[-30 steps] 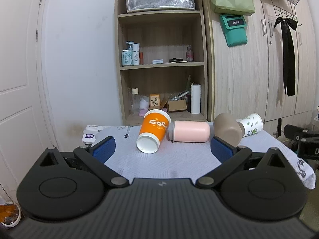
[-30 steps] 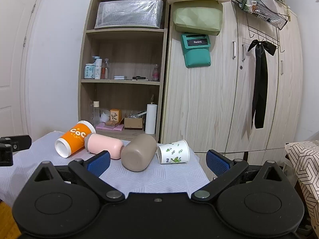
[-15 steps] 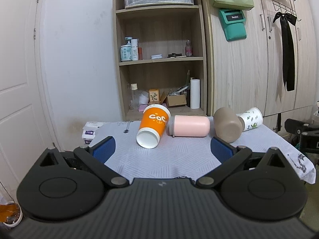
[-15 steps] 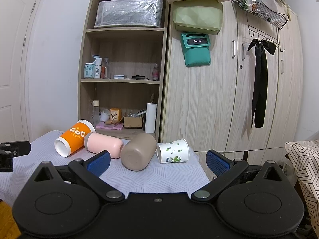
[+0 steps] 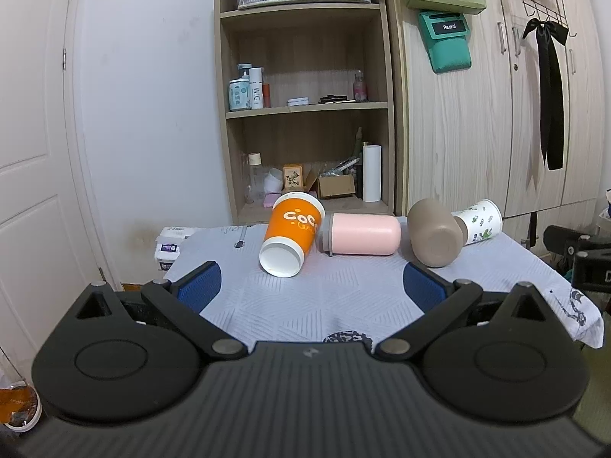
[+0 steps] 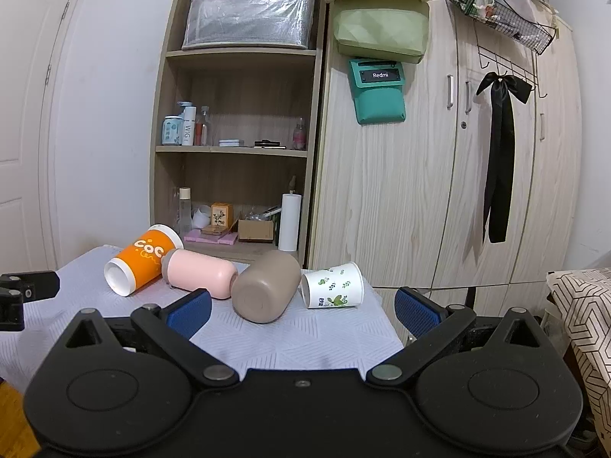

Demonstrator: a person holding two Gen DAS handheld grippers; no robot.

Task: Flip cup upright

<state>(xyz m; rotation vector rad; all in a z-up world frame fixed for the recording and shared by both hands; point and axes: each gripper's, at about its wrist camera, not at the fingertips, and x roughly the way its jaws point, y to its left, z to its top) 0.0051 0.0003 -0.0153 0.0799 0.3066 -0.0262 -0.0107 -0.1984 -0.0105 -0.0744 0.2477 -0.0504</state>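
— Left wrist view, what lies on the surface (image 5: 343,297)?
— Four cups on their sides along its far edge: orange cup (image 5: 291,233), pink cup (image 5: 362,234), brown cup (image 5: 435,232), then the leaf-print cup (image 5: 479,220) by the far right corner.
— And both tongs?
— Left tongs (image 5: 311,284) spread wide, gripping nothing, near the front edge. Right tongs (image 6: 303,311) equally wide, empty, before the brown cup (image 6: 267,292).

Black claw (image 5: 310,286) — blue pads (image 5: 199,285)
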